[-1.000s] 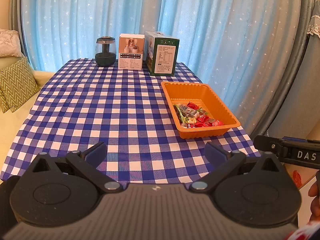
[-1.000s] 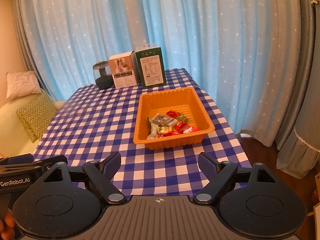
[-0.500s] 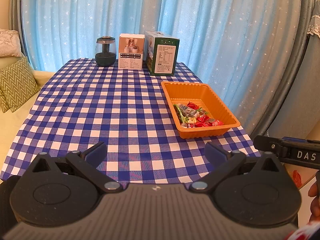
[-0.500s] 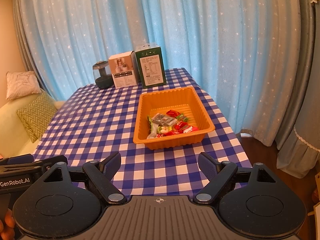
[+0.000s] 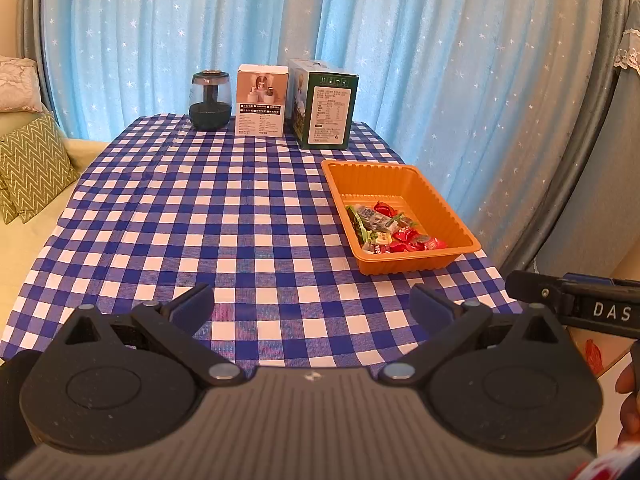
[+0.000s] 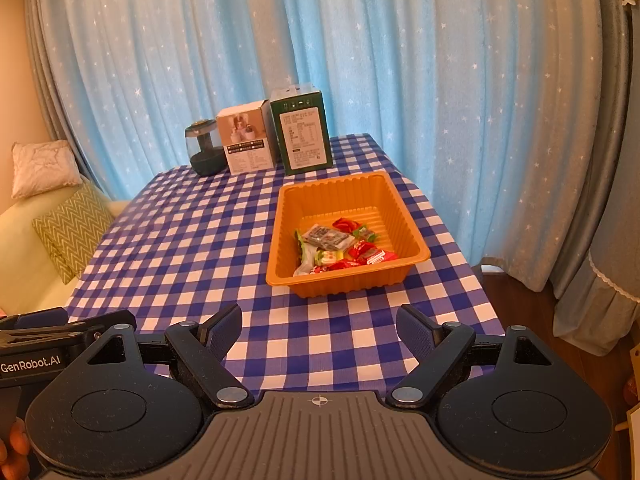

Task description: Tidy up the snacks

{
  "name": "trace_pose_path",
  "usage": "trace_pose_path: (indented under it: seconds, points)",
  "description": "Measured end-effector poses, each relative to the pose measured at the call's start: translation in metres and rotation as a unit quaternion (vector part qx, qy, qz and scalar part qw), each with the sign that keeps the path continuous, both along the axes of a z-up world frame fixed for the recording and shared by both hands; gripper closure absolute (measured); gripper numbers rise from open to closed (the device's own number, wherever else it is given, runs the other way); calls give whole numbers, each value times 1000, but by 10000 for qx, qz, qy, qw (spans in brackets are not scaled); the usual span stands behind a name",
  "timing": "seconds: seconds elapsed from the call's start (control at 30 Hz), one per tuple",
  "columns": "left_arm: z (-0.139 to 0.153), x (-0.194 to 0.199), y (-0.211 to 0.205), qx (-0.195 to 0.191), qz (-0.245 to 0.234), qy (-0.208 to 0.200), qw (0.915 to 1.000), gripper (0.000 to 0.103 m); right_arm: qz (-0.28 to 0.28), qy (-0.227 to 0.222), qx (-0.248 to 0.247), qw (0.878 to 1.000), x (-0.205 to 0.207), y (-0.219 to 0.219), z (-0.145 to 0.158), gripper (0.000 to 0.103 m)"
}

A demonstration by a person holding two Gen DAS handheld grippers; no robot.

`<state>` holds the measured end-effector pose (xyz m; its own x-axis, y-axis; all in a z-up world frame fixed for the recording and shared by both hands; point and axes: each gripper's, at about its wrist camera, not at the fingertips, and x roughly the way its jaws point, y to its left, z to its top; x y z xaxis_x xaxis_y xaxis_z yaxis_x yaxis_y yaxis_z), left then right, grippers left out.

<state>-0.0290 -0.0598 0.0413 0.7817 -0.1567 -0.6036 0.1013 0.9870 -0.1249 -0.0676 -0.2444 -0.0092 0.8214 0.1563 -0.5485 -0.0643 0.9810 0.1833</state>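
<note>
With both my left gripper point(image 5: 311, 307) and right gripper point(image 6: 319, 329) spread wide and empty over the checked surface point(image 5: 224, 216), I could nudge the light orange tray point(image 6: 390, 270) holding the wrapped snacks point(image 6: 340, 248) off its right-hand edge.

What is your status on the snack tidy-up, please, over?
Left gripper open, empty. Right gripper open, empty. Snacks in orange tray; none loose on the checked cloth. Nothing in the way.
</note>
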Motion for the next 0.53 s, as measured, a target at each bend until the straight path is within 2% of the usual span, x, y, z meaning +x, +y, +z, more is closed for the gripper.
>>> trace_pose_path:
  seconds: [0.53]
  points:
    - [-4, 1, 1, -5, -40, -13, 10000, 0, 6, 28, 10, 10000, 2, -2, -4, 19]
